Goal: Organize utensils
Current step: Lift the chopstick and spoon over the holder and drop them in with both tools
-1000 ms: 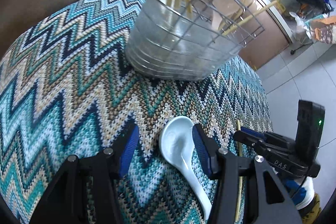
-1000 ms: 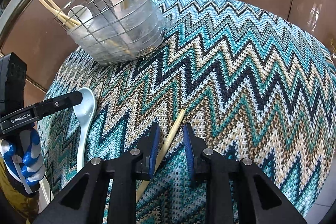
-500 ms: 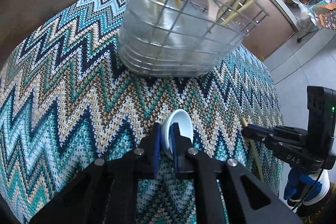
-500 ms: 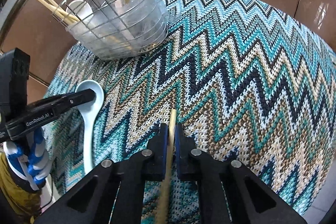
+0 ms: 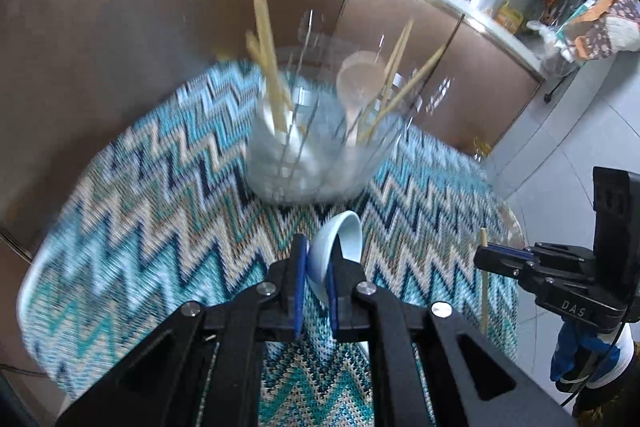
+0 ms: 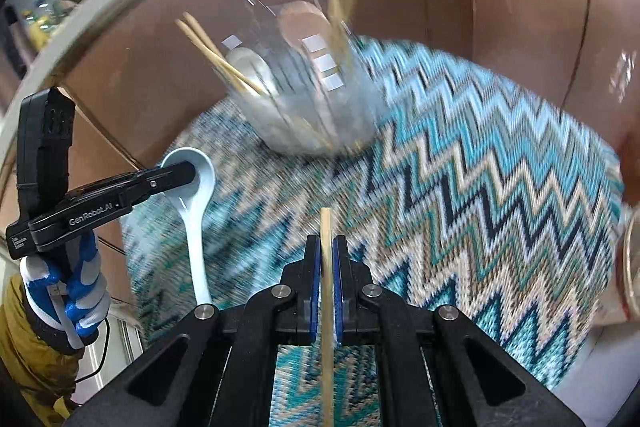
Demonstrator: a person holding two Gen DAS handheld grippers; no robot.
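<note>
Both claws have risen off the table point(image 5: 132, 211): left claw point(image 5: 316, 269) clamps the pale-blue soup spoon point(image 5: 340, 239), right claw point(image 6: 326, 259) pinches a wooden chopstick point(image 6: 326, 227).

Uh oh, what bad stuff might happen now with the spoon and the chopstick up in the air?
1. The left gripper pinches the white spoon only at its smooth bowl, and the long handle hangs free, so it might slip or swing.
2. The right gripper holds one thin chopstick that could twist between the jaws.
3. The wire basket already bristles with chopsticks and a spoon, so new pieces might snag or knock them.
</note>
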